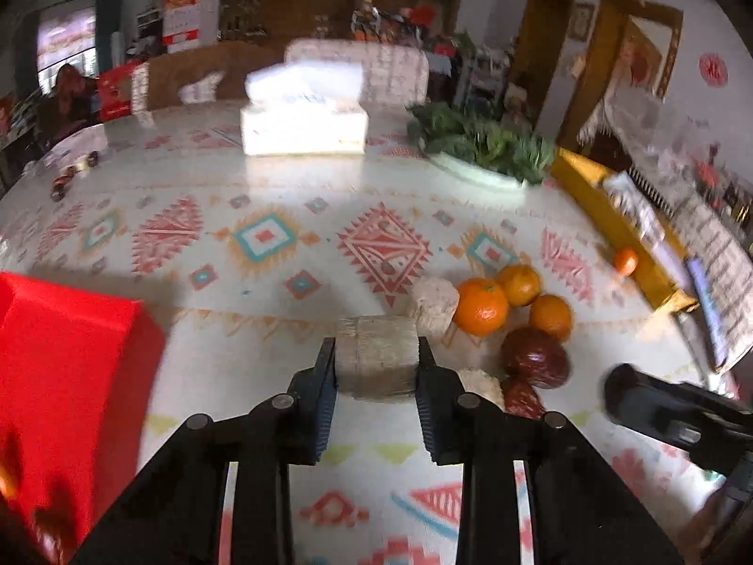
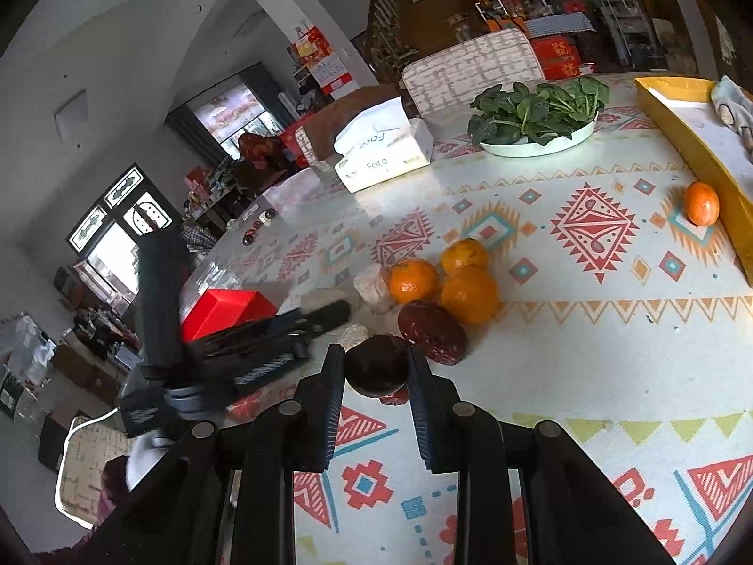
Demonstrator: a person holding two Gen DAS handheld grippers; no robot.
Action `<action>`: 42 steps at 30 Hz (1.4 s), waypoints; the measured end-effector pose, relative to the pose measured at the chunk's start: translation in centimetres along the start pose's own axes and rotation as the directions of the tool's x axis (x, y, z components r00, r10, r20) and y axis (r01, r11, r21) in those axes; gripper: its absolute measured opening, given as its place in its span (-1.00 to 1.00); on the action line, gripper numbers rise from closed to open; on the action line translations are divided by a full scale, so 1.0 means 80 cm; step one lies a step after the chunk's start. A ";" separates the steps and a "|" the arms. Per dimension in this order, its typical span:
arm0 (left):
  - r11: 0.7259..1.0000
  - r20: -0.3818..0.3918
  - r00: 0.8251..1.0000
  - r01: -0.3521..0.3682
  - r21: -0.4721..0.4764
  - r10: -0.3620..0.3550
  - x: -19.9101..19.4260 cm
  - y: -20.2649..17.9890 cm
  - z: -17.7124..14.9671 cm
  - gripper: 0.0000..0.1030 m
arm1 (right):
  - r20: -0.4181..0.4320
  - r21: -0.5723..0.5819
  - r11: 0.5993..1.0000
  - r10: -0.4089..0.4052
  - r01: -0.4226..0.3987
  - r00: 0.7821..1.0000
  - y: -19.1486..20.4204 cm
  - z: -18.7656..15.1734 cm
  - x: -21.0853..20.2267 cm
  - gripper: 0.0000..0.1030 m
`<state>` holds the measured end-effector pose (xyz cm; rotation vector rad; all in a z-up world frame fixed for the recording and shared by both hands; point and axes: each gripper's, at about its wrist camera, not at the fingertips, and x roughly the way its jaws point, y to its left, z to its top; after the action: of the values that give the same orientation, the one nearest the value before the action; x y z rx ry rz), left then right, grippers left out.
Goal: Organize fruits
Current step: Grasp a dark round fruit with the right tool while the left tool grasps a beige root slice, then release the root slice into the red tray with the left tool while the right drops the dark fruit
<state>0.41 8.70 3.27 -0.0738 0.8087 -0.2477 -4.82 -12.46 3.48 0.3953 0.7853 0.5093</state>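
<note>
- The left gripper [image 1: 376, 360] has its fingers [image 1: 324, 391] closed onto a pale block [image 1: 376, 358], pads pressing its two sides; the block is beige, rough and fibrous, roughly cylindrical with flat faces.
- The block sits low over the desk [image 1: 282, 179]; whether it rests on the patterned cloth or is lifted I cannot tell.
- The right gripper [image 2: 376, 367] has its fingers [image 2: 423, 400] drawn in on a dark fruit [image 2: 376, 369], round, maroon-black and dull, held between the pads just above the cloth.
- Just beyond it lies a red fruit [image 2: 433, 332], oval, wrinkled and glossy, touching the nearest of the oranges.
- Three oranges [image 2: 468, 294] cluster together, bright, smooth-skinned, one showing a green stem end in the left view.
- A second pale lump [image 2: 372, 285] lies against the left side of the cluster; another small pale piece [image 1: 480, 383] shows beside the left gripper's right finger.
- A lone small orange [image 2: 701, 203] sits well apart, against the yellow tray [image 2: 696, 141] at the desk's right edge.
- A red box [image 1: 70, 353] stands to the left of the left gripper, near the desk's edge.
- Farther back are a tissue box [image 2: 383, 155] and a white plate [image 2: 536, 146] of leafy greens.
- The left view is blurred at its far side.
</note>
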 end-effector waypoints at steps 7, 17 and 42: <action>0.992 0.081 0.996 -0.031 -0.121 0.041 -0.106 0.072 -0.030 -0.43 | -0.006 -0.074 0.996 -0.041 0.040 0.999 0.021 -0.007 0.010 -0.43; 0.943 0.024 0.970 -0.229 -0.240 0.242 -0.149 0.234 -0.020 -0.42 | -0.111 -0.183 0.979 0.066 -0.085 0.992 0.139 0.009 0.050 -0.43; 0.913 0.065 0.968 -0.207 -0.351 0.244 -0.166 0.291 -0.043 0.07 | -0.265 -0.375 0.919 0.021 -0.124 0.964 0.297 -0.022 0.223 0.12</action>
<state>-6.42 34.65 6.53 -0.3168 0.7380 0.1187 -2.19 17.15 4.49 -0.0142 0.8968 0.7817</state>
